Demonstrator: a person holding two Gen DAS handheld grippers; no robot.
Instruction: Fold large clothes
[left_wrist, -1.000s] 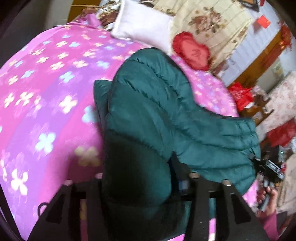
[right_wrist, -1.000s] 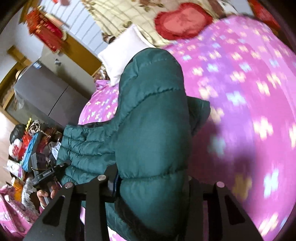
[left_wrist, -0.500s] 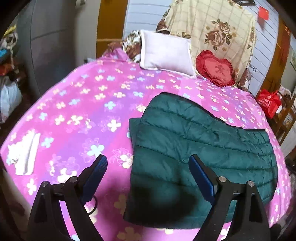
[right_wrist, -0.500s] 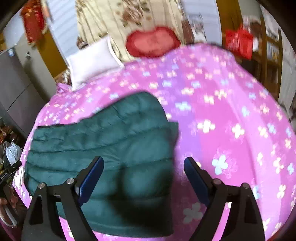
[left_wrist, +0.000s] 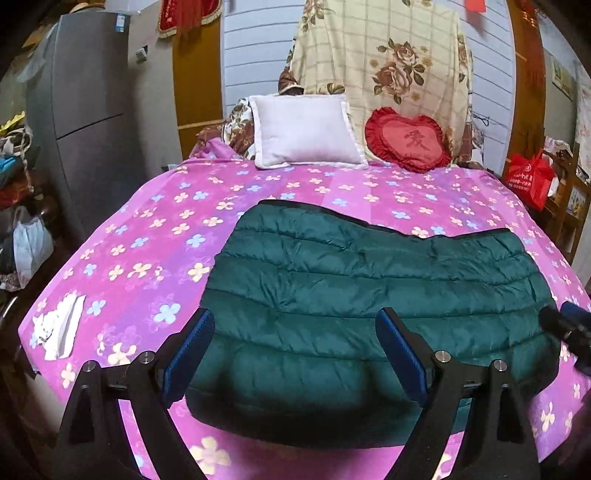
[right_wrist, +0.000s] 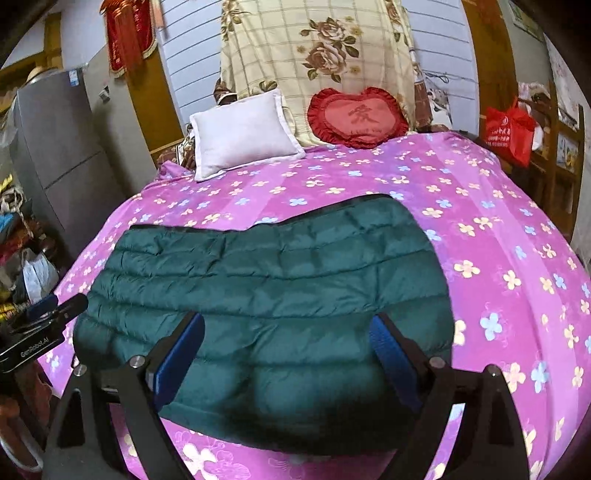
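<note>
Both claws, left gripper and right gripper, had released the green puffer jacket and hung wide open; 1 fold looked done.

Pink flowered bed, grey fridge, white slatted wall.

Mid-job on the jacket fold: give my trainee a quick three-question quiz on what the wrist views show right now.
1. True or false: the left gripper is clamped on the green jacket.
2. Which cushion sits beside the white pillow at the head of the bed? A) red heart cushion B) blue round cushion C) yellow square cushion
3. Fill in: the right gripper has its jaws ____.

Key: 1 false, both grippers are open above the jacket; 2 A; 3 open.
</note>
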